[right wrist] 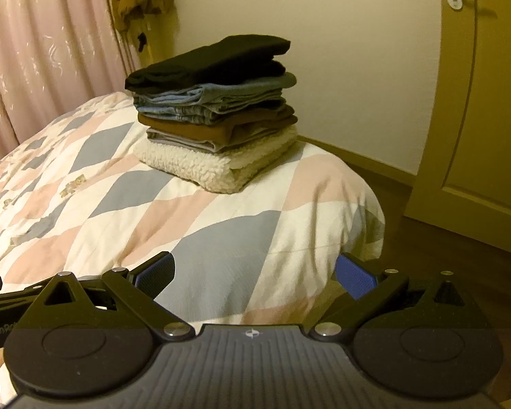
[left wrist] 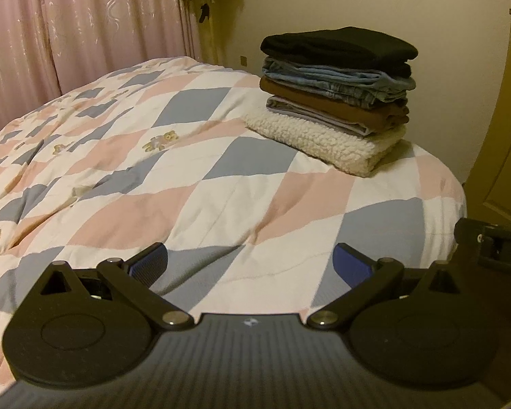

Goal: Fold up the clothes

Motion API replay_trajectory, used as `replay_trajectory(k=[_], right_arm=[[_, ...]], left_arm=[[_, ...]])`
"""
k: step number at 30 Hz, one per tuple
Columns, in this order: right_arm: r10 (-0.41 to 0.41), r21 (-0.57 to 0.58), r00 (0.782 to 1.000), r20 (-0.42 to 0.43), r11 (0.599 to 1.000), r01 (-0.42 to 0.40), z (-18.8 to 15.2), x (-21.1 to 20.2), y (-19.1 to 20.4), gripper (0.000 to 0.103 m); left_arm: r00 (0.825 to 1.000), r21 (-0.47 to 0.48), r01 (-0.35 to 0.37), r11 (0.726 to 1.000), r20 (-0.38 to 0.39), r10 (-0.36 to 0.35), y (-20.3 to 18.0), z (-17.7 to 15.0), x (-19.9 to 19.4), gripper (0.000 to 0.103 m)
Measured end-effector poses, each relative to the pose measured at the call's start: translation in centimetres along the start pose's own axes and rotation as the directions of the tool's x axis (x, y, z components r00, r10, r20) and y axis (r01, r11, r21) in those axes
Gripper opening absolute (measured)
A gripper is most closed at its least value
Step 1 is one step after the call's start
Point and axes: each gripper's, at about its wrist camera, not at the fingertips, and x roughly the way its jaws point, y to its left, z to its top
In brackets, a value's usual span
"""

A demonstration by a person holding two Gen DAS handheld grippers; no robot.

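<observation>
You are holding the left gripper (left wrist: 250,264) and right gripper (right wrist: 255,274) with fingers spread, gripping nothing, over the bed (left wrist: 221,184), facing the folded stack (left wrist: 337,92).

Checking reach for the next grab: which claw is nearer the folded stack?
Right, slightly, as far as I can judge. The stack sits ahead-left of the right claw; it's farther ahead-right of the left claw. Both open, empty.

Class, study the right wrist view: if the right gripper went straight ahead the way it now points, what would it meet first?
Probably the quilt on the bed, just beyond the open right gripper. The stack of folded clothes lies farther along and higher; depth is hard to judge here.
</observation>
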Motion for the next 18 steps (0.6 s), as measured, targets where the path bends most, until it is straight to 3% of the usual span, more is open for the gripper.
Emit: replay_trajectory(k=[18], right_arm=[[-0.029, -0.006, 1.000, 0.005, 1.000, 0.029, 2.4, 4.9, -0.5, 0.103]], left_arm=[[0.999, 0.059, 0.024, 0.998, 0.020, -0.025, -1.5, 3.2, 6.2, 0.102]])
